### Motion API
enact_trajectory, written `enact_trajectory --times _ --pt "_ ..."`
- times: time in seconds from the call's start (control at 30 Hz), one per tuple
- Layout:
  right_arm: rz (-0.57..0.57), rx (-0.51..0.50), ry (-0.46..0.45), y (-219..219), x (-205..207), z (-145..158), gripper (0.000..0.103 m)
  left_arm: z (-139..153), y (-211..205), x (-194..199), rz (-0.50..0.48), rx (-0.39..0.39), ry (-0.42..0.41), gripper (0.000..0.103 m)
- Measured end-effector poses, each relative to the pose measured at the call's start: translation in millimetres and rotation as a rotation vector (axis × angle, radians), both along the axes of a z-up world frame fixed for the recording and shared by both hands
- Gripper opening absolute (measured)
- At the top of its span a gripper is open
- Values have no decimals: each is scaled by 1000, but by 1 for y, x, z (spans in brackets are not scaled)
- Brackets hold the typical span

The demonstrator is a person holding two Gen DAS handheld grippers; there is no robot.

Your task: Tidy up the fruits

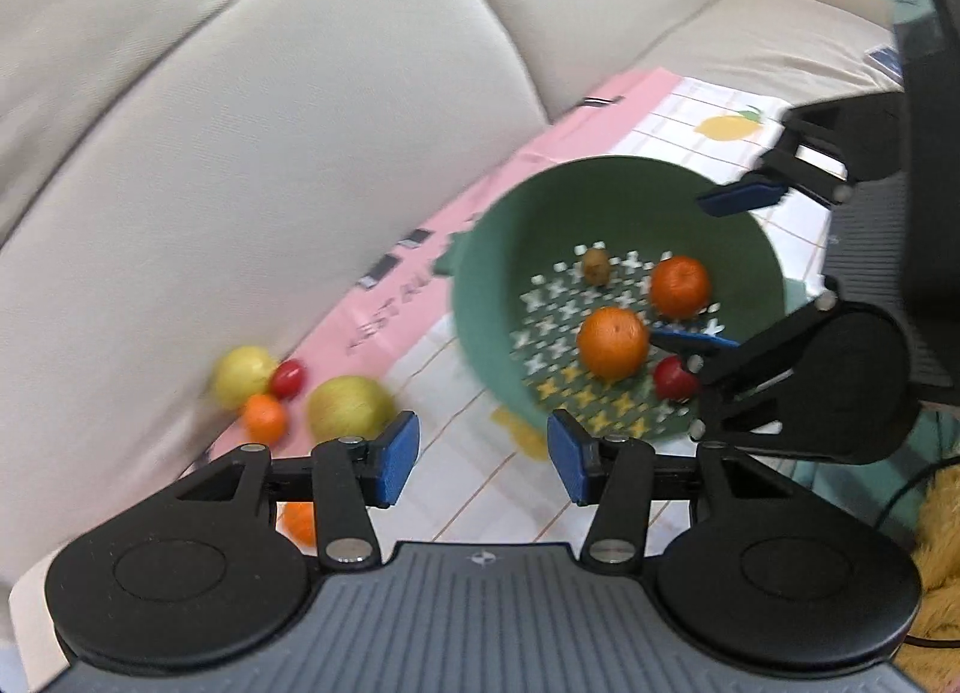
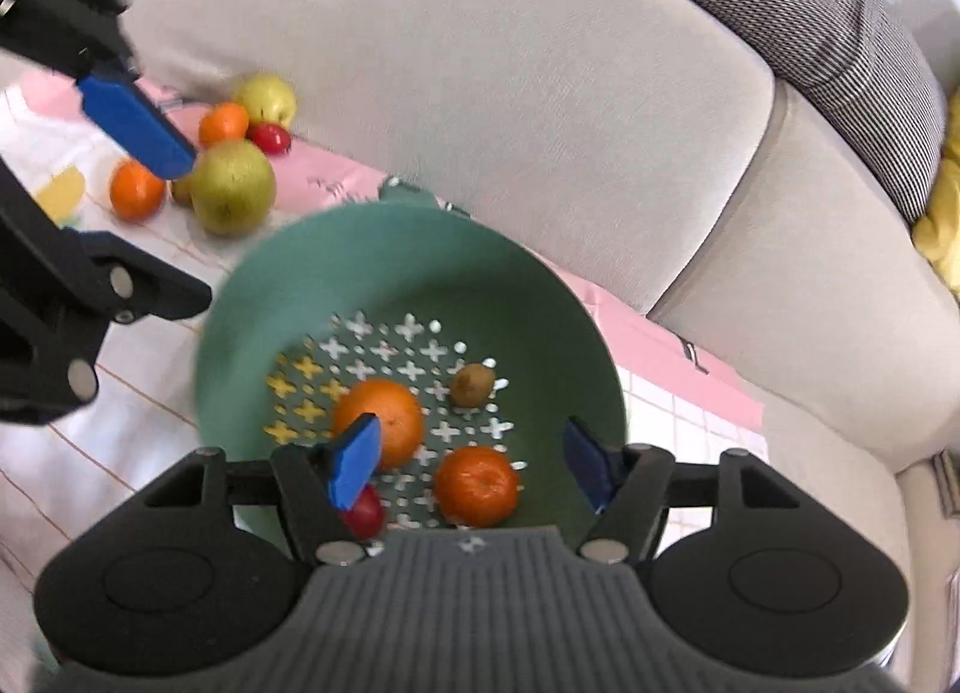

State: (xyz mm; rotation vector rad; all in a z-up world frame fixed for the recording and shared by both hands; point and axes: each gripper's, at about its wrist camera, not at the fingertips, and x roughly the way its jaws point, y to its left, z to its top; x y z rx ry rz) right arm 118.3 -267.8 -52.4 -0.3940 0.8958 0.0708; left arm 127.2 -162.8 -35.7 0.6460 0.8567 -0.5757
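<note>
A green perforated bowl (image 1: 744, 249) (image 2: 540, 297) sits on a pink and white cloth (image 1: 480, 483). It holds two oranges (image 1: 613, 342) (image 2: 384, 420), a small brown kiwi (image 1: 597, 266) (image 2: 473, 385) and a red fruit (image 1: 671, 378) (image 2: 366, 513). Loose fruit lies left of the bowl against the sofa: a green pear (image 1: 351, 408) (image 2: 233, 186), a yellow fruit (image 1: 243, 375), a small orange (image 1: 264, 419) and a red cherry tomato (image 1: 288, 379). My left gripper (image 1: 483, 456) is open and empty over the cloth. My right gripper (image 2: 474, 462) (image 1: 720, 267) is open above the bowl.
Beige sofa back cushions (image 1: 270, 153) rise right behind the cloth. A grey checked cushion (image 2: 798, 15) lies on top of the sofa. Another orange (image 1: 298, 522) sits under my left gripper's finger. A yellow plush thing (image 1: 936, 561) lies at the right.
</note>
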Motion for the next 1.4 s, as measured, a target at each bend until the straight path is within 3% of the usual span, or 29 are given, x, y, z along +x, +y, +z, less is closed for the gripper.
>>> enact_trajectory --times 0.27,0.53,0.73,1.03,1.4 --pt "-16 125 -27 36 -26 10 71 11 49 -16 167 -1 -42 59" --pt "-10 196 -28 65 -42 12 72 17 96 -30 317 -116 -46 59" --pt "-22 253 -42 79 -43 12 73 21 121 -29 373 -188 -76 59" --pt "25 279 -77 101 -36 7 72 12 144 -12 413 -260 -49 59" --pt "105 290 -61 127 -14 -9 48 -6 151 15 403 -274 -18 59"
